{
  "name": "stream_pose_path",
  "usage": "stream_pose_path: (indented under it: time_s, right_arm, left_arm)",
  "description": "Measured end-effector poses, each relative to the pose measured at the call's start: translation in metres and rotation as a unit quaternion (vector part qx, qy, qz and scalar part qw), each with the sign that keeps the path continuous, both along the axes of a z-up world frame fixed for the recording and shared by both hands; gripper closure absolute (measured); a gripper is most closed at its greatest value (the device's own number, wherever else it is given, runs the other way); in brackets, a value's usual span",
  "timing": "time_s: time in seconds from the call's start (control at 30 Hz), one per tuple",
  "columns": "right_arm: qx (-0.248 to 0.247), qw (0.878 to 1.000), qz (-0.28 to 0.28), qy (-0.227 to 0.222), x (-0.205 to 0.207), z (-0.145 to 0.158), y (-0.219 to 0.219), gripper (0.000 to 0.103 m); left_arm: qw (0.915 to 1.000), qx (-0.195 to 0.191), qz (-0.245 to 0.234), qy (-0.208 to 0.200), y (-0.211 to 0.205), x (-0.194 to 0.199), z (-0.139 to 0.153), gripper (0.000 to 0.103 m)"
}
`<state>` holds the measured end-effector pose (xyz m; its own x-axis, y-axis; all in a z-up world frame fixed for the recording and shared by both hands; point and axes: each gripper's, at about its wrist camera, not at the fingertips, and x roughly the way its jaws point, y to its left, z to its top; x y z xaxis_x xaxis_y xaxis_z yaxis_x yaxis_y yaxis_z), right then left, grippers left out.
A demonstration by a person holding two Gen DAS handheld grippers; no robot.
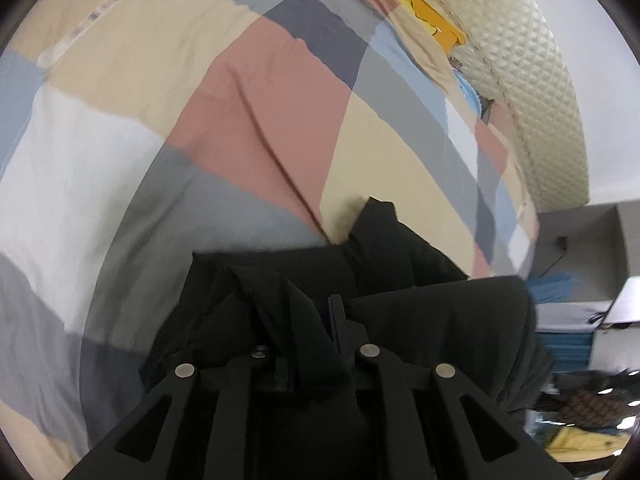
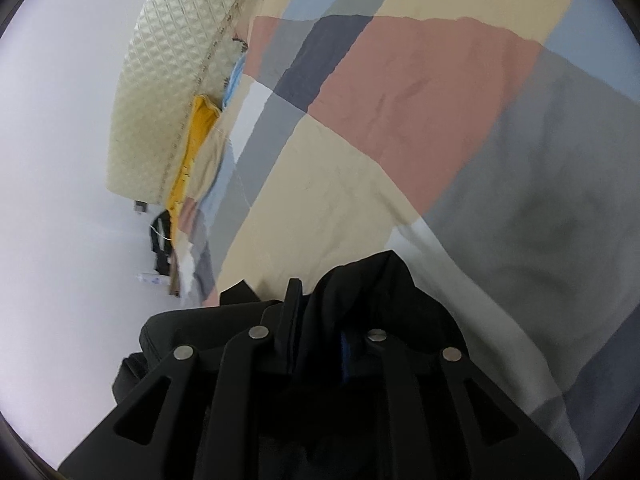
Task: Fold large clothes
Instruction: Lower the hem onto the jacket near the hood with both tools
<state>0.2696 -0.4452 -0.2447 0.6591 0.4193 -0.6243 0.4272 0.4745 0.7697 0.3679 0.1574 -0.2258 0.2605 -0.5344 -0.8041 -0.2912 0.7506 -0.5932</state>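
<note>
A black garment (image 1: 432, 304) is bunched over and around my left gripper (image 1: 308, 320), which is shut on a fold of it; the cloth hides most of the fingers. In the right wrist view the same black garment (image 2: 384, 288) is bunched around my right gripper (image 2: 320, 316), which is shut on it too. Both grippers hold the garment above a bed covered by a patchwork quilt (image 1: 260, 120) of pink, beige, grey, white and blue blocks, which also shows in the right wrist view (image 2: 420, 112).
A cream quilted headboard (image 1: 532, 80) and a yellow cloth (image 1: 420, 4) lie at the bed's far end; both also show in the right wrist view, the headboard (image 2: 168, 80) and the cloth (image 2: 196, 136). Shelves and clutter (image 1: 580, 360) stand to the right. A white wall (image 2: 60, 200) is on the left.
</note>
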Motion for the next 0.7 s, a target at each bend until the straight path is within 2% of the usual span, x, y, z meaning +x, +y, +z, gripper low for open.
stream_pose_path:
  time_s: [0.07, 0.1, 0.13, 0.2, 0.23, 0.27, 0.37, 0.47, 0.57, 0.63, 0.7]
  right_arm:
    - [0.017, 1.0, -0.002, -0.013, -0.008, 0.004, -0.003, 0.076]
    - [0.019, 0.999, 0.001, -0.028, -0.011, 0.011, -0.005, 0.062]
    - [0.015, 0.999, 0.005, -0.046, -0.015, 0.021, -0.006, 0.045]
    - [-0.001, 0.998, 0.011, -0.069, -0.023, 0.04, -0.008, 0.031]
    - [-0.013, 0.997, 0.014, -0.073, -0.025, 0.049, -0.008, 0.031]
    - [-0.031, 0.997, 0.016, -0.076, -0.028, 0.061, -0.009, 0.031]
    - [-0.094, 0.992, 0.015, -0.085, -0.04, 0.1, -0.015, 0.031]
    - [-0.164, 0.981, 0.025, -0.1, -0.049, 0.138, -0.009, 0.031]
    - [-0.212, 0.969, 0.048, -0.115, -0.054, 0.162, 0.008, 0.031]
    - [-0.237, 0.96, 0.07, -0.129, -0.057, 0.174, 0.03, 0.031]
    - [-0.255, 0.951, 0.095, -0.146, -0.056, 0.181, 0.059, 0.031]
  left_arm:
    - [0.9998, -0.015, 0.011, -0.001, 0.01, -0.011, 0.01, 0.083]
    - [0.9997, -0.019, 0.014, -0.004, 0.014, -0.015, 0.015, 0.08]
    - [0.9995, -0.024, 0.015, -0.013, 0.02, -0.021, 0.024, 0.071]
    - [0.9986, -0.017, 0.025, -0.042, 0.033, -0.033, 0.045, 0.051]
    - [0.9972, 0.0, 0.035, -0.067, 0.041, -0.041, 0.061, 0.032]
    - [0.9948, 0.011, 0.043, -0.091, 0.049, -0.048, 0.077, 0.021]
    - [0.987, 0.024, 0.055, -0.149, 0.068, -0.067, 0.116, 0.021]
    - [0.9754, 0.065, 0.045, -0.206, 0.067, -0.085, 0.152, 0.021]
    - [0.961, 0.102, 0.024, -0.256, 0.041, -0.1, 0.176, 0.021]
    - [0.9533, 0.113, -0.009, -0.28, 0.013, -0.106, 0.182, 0.021]
    - [0.944, 0.142, -0.041, -0.295, -0.025, -0.109, 0.178, 0.021]
